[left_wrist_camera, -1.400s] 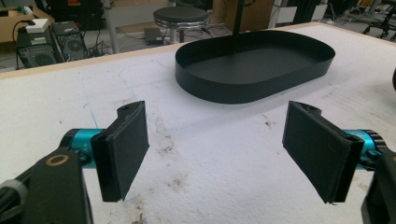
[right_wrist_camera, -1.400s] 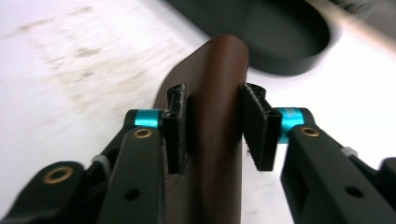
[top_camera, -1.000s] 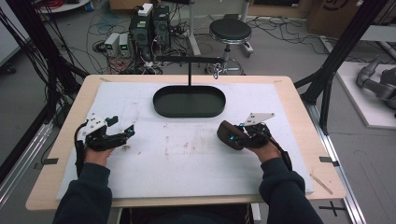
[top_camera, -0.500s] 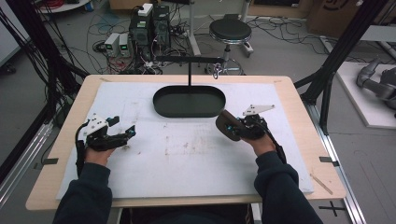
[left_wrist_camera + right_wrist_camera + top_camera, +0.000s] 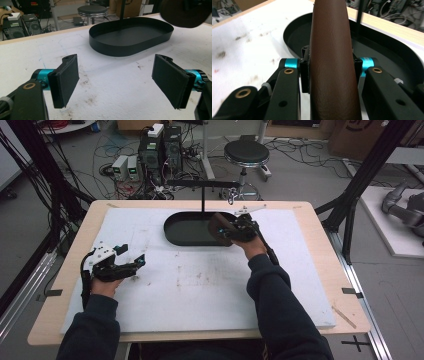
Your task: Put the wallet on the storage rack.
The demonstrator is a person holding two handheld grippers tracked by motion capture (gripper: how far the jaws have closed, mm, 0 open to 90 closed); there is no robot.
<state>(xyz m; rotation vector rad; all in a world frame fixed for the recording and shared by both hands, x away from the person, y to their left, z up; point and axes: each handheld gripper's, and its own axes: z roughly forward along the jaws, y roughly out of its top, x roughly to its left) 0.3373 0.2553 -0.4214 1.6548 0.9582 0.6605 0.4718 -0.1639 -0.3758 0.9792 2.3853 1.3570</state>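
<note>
From the high view I have the right gripper (image 5: 226,229) clamped on a brown pouch (image 5: 218,226), carried above the right end of the black oval tray (image 5: 186,231); I read that as lining it up for a drop into the tray or a hang on the stand (image 5: 202,184) that rises behind it; the jaws have just been closing, with the pouch between them. The left gripper (image 5: 134,263) rests low on the white mat (image 5: 200,290), well apart from the tray, parked so it stays clear of the working arm.

In the left gripper view its two pads (image 5: 65,79) stand wide with nothing between them, so it is released; the tray (image 5: 130,37) lies ahead, and the pouch (image 5: 186,13) hangs over the tray's far end.

In the right gripper view the pouch (image 5: 332,62) stands on edge between the pads, pinched across its thin side so it won't swing; the tray (image 5: 387,60) lies right beneath.
</note>
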